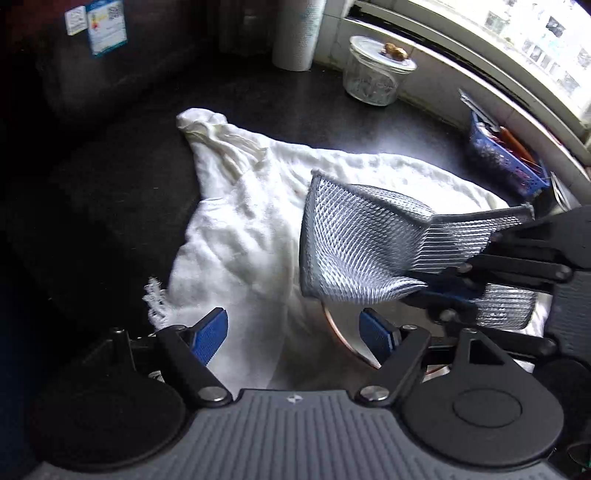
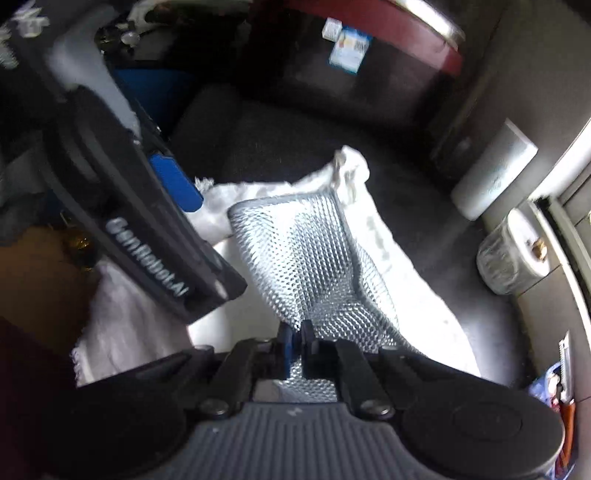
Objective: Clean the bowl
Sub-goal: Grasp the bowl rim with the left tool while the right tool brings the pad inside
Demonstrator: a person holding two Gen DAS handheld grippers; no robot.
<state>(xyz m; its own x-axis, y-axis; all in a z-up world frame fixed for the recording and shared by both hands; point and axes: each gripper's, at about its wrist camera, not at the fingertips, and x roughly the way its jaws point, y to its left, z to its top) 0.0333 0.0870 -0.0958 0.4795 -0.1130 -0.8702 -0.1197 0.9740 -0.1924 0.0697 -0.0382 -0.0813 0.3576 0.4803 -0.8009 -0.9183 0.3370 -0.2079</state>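
A silver mesh scrubbing cloth (image 1: 354, 240) hangs in the air over a white towel (image 1: 236, 240). My right gripper (image 2: 295, 347) is shut on one edge of the mesh cloth (image 2: 303, 258); it enters the left wrist view from the right (image 1: 461, 280). My left gripper (image 1: 295, 332) is open and empty, low over the towel. Between its fingers a copper-rimmed bowl edge (image 1: 343, 336) shows under the mesh cloth; most of the bowl is hidden. The left gripper also shows at the left of the right wrist view (image 2: 173, 184).
The towel (image 2: 399, 266) lies on a dark counter (image 1: 122, 166). A lidded glass jar (image 1: 373, 70), a paper towel roll (image 1: 295, 33) and a blue basket (image 1: 502, 155) with utensils stand along the window wall. A dark appliance with labels (image 1: 103, 29) stands at the back left.
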